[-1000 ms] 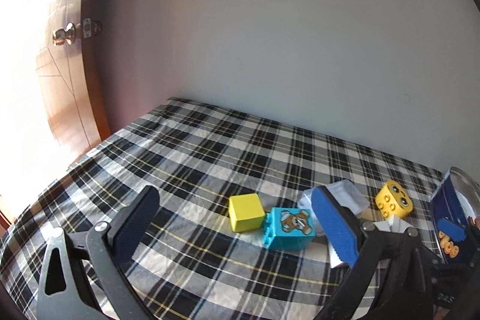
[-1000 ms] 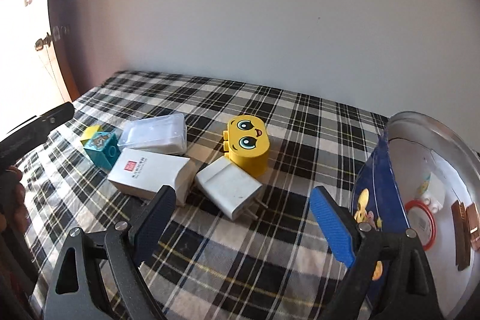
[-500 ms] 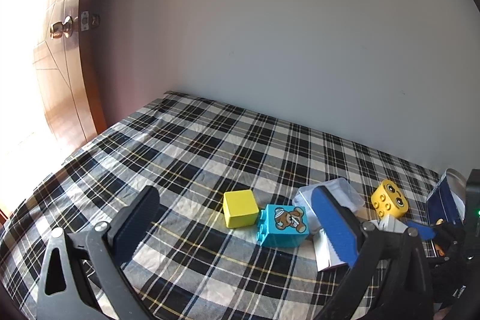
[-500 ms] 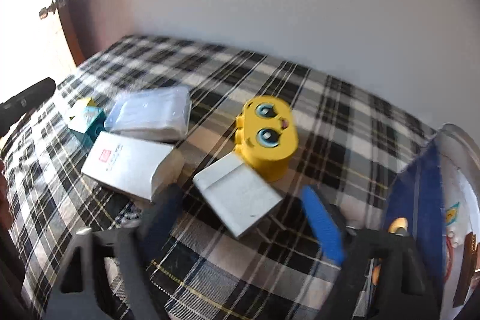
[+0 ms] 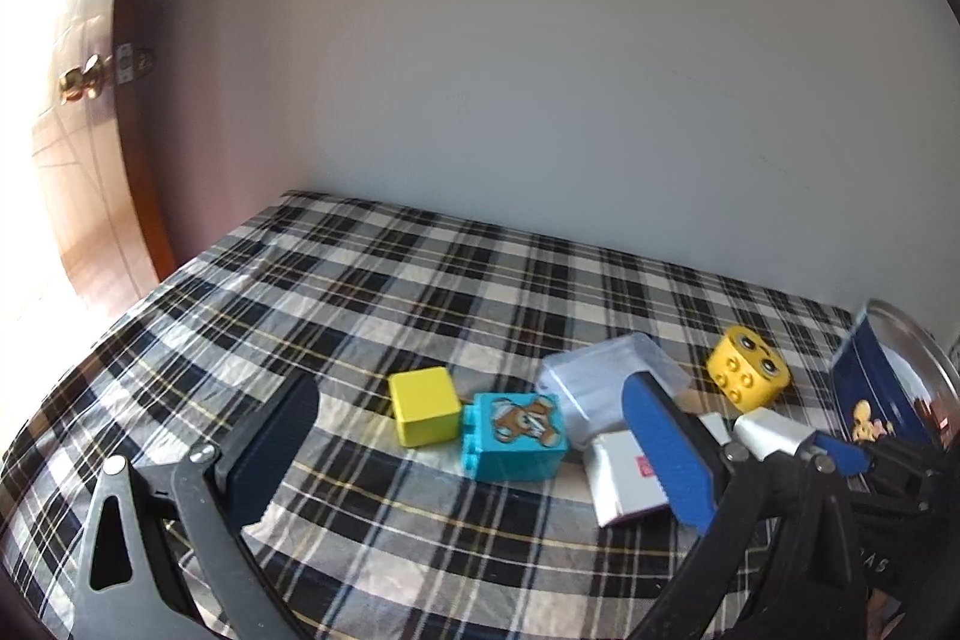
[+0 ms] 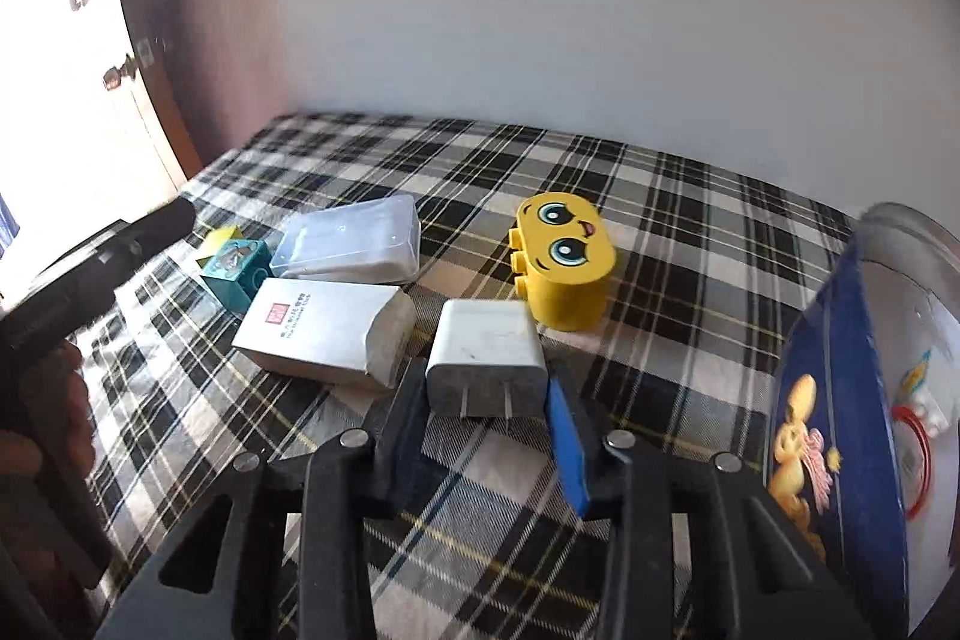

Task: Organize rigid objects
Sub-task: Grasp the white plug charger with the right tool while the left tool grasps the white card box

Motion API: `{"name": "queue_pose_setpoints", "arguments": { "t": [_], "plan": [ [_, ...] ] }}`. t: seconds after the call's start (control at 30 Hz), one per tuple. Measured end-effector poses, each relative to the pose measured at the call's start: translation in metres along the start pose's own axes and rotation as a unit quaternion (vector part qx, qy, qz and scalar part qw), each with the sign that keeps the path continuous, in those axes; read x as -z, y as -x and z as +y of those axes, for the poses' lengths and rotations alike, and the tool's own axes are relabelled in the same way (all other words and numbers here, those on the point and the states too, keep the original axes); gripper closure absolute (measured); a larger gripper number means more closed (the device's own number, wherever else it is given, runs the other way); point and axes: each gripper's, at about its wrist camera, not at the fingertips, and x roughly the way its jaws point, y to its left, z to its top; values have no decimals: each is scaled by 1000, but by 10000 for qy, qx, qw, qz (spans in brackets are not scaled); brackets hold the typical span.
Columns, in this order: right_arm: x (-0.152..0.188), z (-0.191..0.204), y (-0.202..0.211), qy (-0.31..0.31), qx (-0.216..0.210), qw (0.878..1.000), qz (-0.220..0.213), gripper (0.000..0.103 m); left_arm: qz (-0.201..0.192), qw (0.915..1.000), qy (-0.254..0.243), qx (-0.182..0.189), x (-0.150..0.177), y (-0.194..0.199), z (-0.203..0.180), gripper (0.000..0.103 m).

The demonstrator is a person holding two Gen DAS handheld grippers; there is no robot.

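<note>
The jaws of my right gripper (image 6: 483, 391) are closing on a white plug charger (image 6: 485, 349), and both pads touch its sides, prongs facing me. A yellow face block (image 6: 564, 262) stands just behind it and a white carton (image 6: 318, 328) lies to its left. In the left wrist view the charger (image 5: 771, 433) shows between the right gripper's blue pads at the right. My left gripper (image 5: 468, 394) hangs open above the plaid bed cover (image 5: 420, 280). A yellow cube (image 5: 423, 406) and a teal bear block (image 5: 516, 436) lie ahead, between its fingers.
A clear plastic case (image 6: 354, 238) lies behind the carton. A blue round tin (image 6: 840, 400) with a silver rim stands open at the right, small items inside. A wooden door (image 5: 78, 160) is at the left and a pale wall runs along the bed's far edge.
My right gripper moved forward onto the charger and its jaws came in from wide apart to touch its sides. The left gripper stayed open, barely moving.
</note>
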Motion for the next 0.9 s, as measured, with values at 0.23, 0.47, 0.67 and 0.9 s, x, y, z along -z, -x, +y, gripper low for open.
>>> {"name": "queue_pose_setpoints", "arguments": {
  "t": [0.23,0.47,0.67,0.9],
  "plan": [
    [18,-9,13,-84,-125,9997,202,63,45,9998,-106,143,5,2,-11,1],
    [27,-6,29,49,31,10000,33,38,34,9999,37,111,4,3,-8,1],
    [15,-1,6,257,269,9989,296,38,70,9998,100,160,4,2,-11,1],
    [19,-8,7,78,261,9992,309,63,163,9987,-301,381,11,5,-39,1]
  ]
}}
